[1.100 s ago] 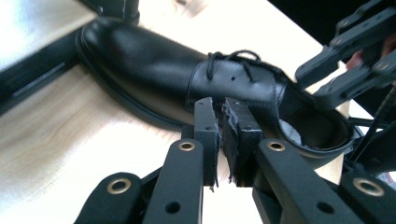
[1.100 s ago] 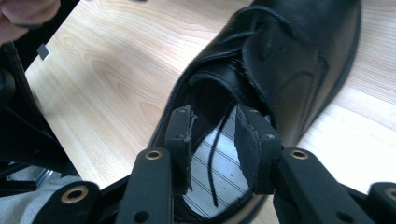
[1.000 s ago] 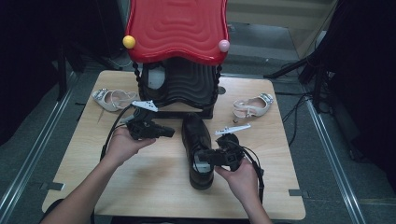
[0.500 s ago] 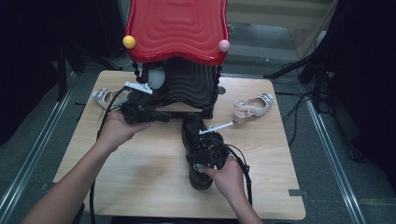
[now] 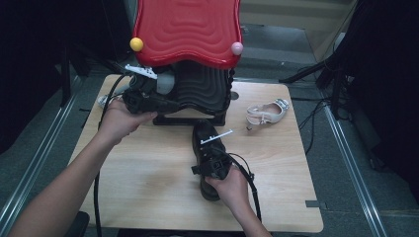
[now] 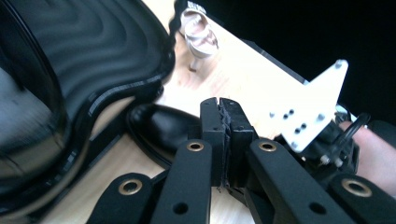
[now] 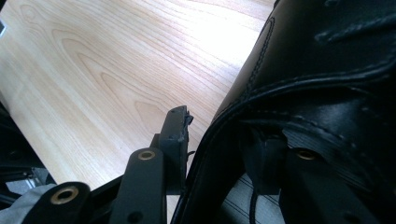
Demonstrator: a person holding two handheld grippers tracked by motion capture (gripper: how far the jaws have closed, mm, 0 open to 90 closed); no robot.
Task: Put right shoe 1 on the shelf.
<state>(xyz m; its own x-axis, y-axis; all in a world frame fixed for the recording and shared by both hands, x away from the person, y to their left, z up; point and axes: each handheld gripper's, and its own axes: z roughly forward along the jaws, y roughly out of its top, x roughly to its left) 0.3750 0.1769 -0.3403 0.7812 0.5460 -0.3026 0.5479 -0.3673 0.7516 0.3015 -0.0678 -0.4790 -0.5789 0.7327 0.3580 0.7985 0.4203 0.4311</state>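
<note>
While the right gripper (image 7: 219,140) clamped the shoe's (image 5: 207,148) wall, left gripper (image 6: 219,135) stood shut, empty, above wooden table (image 5: 148,182).

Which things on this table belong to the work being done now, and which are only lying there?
In the job:
- black shoe
- probably the shoe rack with the red top

Lying about:
- white sandal at the right
- second sandal at the far left, mostly hidden

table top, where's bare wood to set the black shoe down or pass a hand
Bare wood lies left of the black leather shoe, from the left forearm to the wooden table's near edge, and right of it, below the white strappy sandal. It is crowded at the back, around the black-and-red ribbed rack.
</note>
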